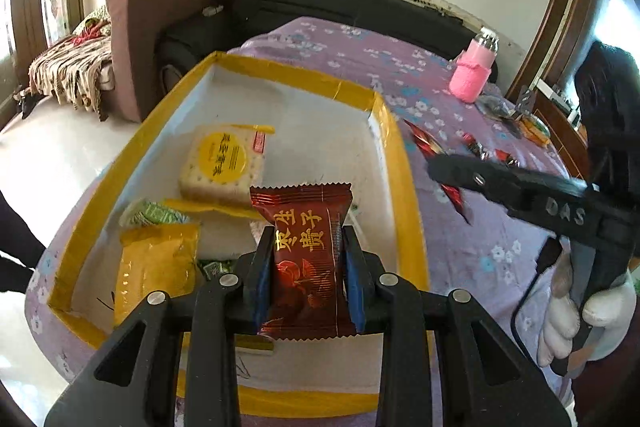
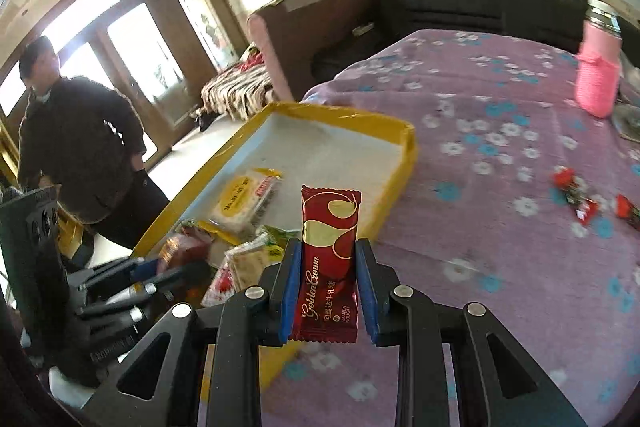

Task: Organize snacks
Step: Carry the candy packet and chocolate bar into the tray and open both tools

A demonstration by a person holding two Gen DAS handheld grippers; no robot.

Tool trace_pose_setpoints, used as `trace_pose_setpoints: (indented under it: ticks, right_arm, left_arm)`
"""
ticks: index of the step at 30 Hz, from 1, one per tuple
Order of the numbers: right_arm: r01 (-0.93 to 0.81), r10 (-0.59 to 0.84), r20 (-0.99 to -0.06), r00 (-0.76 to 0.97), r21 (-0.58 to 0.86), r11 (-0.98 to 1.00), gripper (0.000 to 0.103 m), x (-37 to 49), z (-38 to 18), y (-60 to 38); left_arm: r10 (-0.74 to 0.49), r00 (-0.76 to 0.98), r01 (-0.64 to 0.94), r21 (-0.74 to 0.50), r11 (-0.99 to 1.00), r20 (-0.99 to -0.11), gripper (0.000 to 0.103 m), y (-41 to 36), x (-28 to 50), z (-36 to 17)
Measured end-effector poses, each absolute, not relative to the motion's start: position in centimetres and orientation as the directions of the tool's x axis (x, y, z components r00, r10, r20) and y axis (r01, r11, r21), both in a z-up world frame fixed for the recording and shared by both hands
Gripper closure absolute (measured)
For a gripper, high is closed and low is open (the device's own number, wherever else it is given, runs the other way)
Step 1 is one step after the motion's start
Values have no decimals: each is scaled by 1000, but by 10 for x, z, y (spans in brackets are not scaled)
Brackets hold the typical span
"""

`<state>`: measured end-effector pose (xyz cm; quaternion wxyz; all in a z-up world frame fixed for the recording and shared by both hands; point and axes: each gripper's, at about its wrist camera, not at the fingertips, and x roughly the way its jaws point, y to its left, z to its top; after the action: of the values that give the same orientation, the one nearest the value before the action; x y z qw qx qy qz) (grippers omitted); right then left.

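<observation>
Snacks are being sorted on a table draped in a purple flowered cloth point(image 2: 500, 107); the left gripper point(image 1: 308, 267) is pinching a dark red date-cake packet point(image 1: 306, 259) between its blue pads point(image 1: 260, 287), holding it upright over the near end of a white tray with yellow taped edges point(image 1: 404, 187). A round-labelled cracker pack point(image 1: 224, 159) is lying flat inside the tray, with a yellow packet point(image 1: 160, 267) and a green-and-white wrapper point(image 1: 154, 213) sitting nearer the front left corner. The right gripper point(image 2: 328, 291) is clamping a red Golden Crown nougat bar point(image 2: 330, 267) upright between its pads, hovering over the cloth just beside the tray's right wall point(image 2: 404, 155); seen from the left wrist, that gripper point(image 1: 440, 167) is reaching in from the right, gripped by a white-gloved hand point(image 1: 584, 315). Several small red-wrapped candies point(image 2: 576, 195) are lying loose on the cloth well to the right of the tray; a bottle in a pink knitted sleeve point(image 1: 472, 75) is standing near the table's far edge. A person in a dark jacket point(image 2: 76, 143) is standing beyond the tray's left side; a black sofa point(image 2: 480, 11) is running along the wall behind.
</observation>
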<state>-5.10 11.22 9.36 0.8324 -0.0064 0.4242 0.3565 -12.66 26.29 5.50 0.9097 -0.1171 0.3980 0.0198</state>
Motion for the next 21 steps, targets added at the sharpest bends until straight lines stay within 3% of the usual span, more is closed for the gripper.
trace_pose_setpoints:
  ticks: [12,21]
  right_arm:
    - [-632,471,-796,380,148,760,76,-15,56,191]
    - [-604,443,-801,403,132,786,72,3,54,196]
  left_arm:
    - [-81,663,-139,-228,964,-744,74,275,-116,44]
    - [-69,671,-156,-232,960,-738,73,280,-101,51]
